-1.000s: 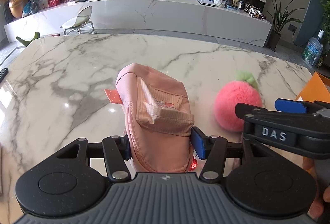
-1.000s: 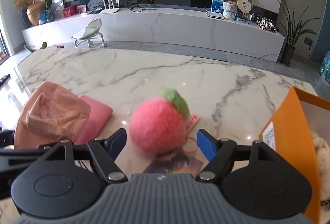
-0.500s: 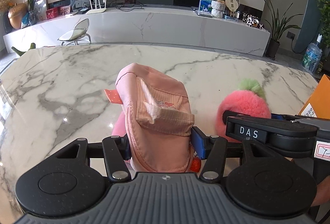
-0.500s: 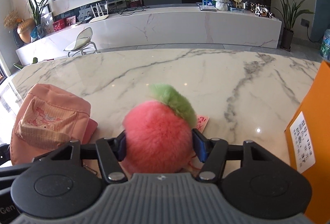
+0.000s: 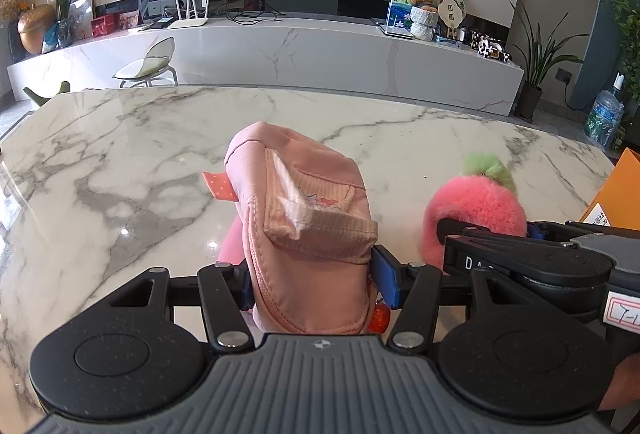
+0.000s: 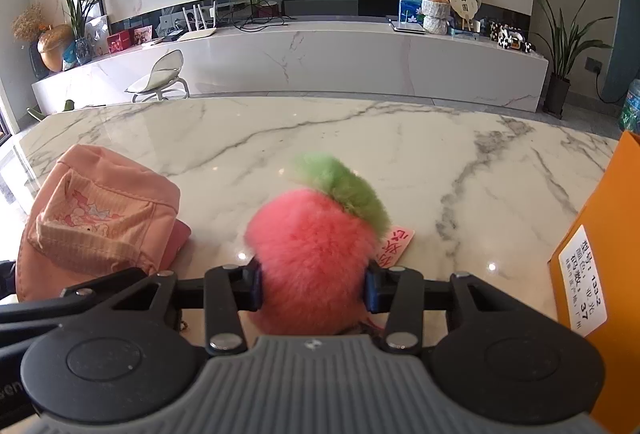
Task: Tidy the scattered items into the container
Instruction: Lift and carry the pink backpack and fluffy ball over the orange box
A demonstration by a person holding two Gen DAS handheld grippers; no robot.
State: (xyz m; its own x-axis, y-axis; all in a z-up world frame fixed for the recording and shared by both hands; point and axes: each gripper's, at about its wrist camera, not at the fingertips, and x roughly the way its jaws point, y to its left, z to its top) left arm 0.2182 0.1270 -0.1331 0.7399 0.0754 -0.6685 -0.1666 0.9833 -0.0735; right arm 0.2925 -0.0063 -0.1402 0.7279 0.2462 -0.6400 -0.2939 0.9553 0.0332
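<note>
My left gripper (image 5: 314,286) is shut on a pink fabric hat (image 5: 304,202), which stands up between the blue pads above the marble table (image 5: 120,154). To its right, a fluffy pink plush peach (image 6: 316,246) with a green leaf sits between the blue pads of my right gripper (image 6: 313,290). Its jaws are closing and the pads press into the fur on both sides. The hat (image 6: 96,218) also shows at the left of the right wrist view. The orange box (image 6: 592,234) stands at the right edge of the table.
A pink paper tag (image 6: 396,246) with red writing hangs beside the peach. A flat pink item lies under the hat. The right gripper's black body (image 5: 520,254) crosses close to the right of the left gripper. Beyond the table are a white cabinet and a chair.
The right gripper's jaws went from wide apart around the plush peach to pressed against its sides, and the gripper moved in and down over it. The left gripper kept hold of the hat.
</note>
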